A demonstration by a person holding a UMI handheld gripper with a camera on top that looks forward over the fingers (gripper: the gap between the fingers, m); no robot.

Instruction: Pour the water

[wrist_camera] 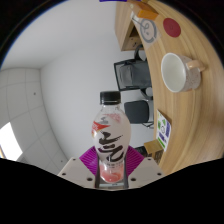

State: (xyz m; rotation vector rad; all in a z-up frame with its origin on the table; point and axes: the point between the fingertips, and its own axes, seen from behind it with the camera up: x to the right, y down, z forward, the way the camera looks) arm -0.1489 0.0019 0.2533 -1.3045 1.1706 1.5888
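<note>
My gripper point(111, 160) is shut on a clear plastic bottle point(110, 138) with a white cap, a white label with black brush strokes and pinkish liquid in its lower part. The magenta pads point(90, 158) press on both sides of it. The cap is on. The bottle is off the table, with pale floor behind it. A cream mug point(178, 72) stands on the wooden table point(192, 110), beyond the bottle and to the right. The view is rolled, so the table runs up the right side and the mug's mouth faces left.
Further along the table are a round red item point(172, 28) and small colourful things point(146, 20). A small green-and-white box point(160, 128) lies by the table edge near the bottle. A dark chair-like shape point(131, 72) stands beyond the cap. Pale tiled floor point(30, 100) lies to the left.
</note>
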